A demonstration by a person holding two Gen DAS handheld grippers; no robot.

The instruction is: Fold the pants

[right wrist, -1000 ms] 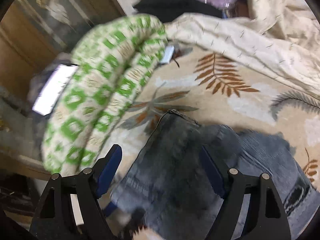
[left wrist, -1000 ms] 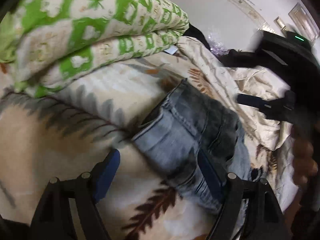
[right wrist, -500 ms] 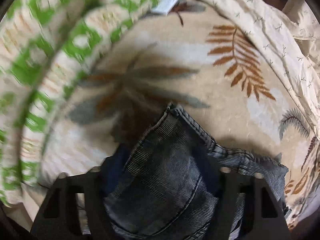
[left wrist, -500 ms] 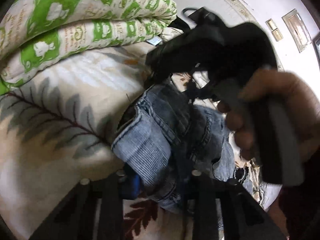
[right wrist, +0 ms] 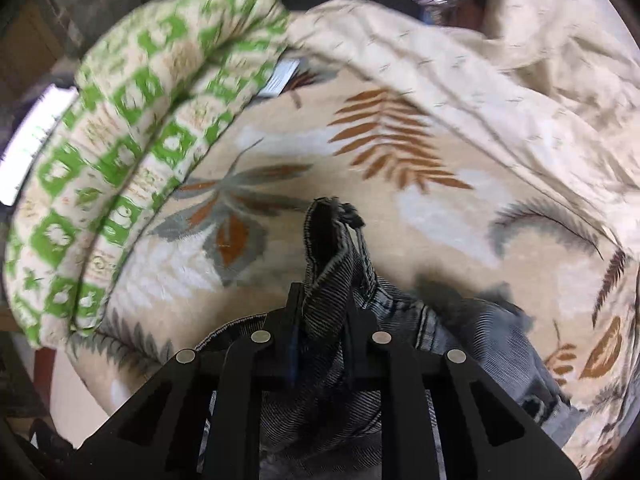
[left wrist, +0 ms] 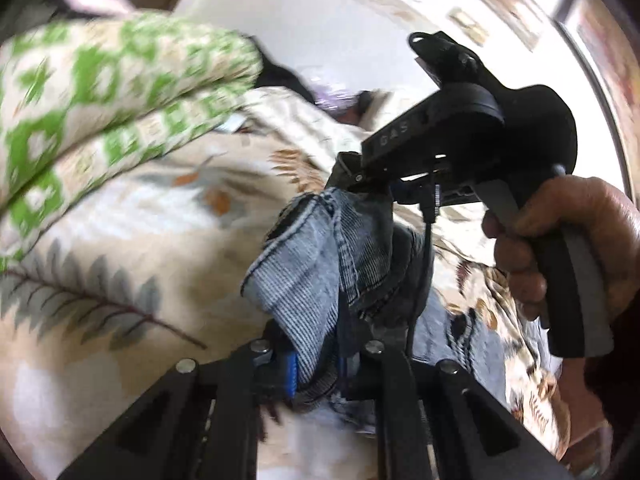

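Left wrist view: left hand-held gripper (left wrist: 316, 364) has just closed, pinching a light denim fold of the pants (left wrist: 304, 276)
Right wrist view: right hand-held gripper (right wrist: 320, 324) has just closed, clamped on a dark bunched corner of the pants
Pants: on the leaf-print blanket (right wrist: 436, 216) beside a green-patterned quilt (right wrist: 120, 152)

Both grippers have just been closing and now pinch bunched denim: the left gripper (left wrist: 316, 360) reaches forward and slightly down, the right gripper (right wrist: 320, 320) points steeply down, its handle squeezed in the person's right hand (left wrist: 568, 248) just beside the left.
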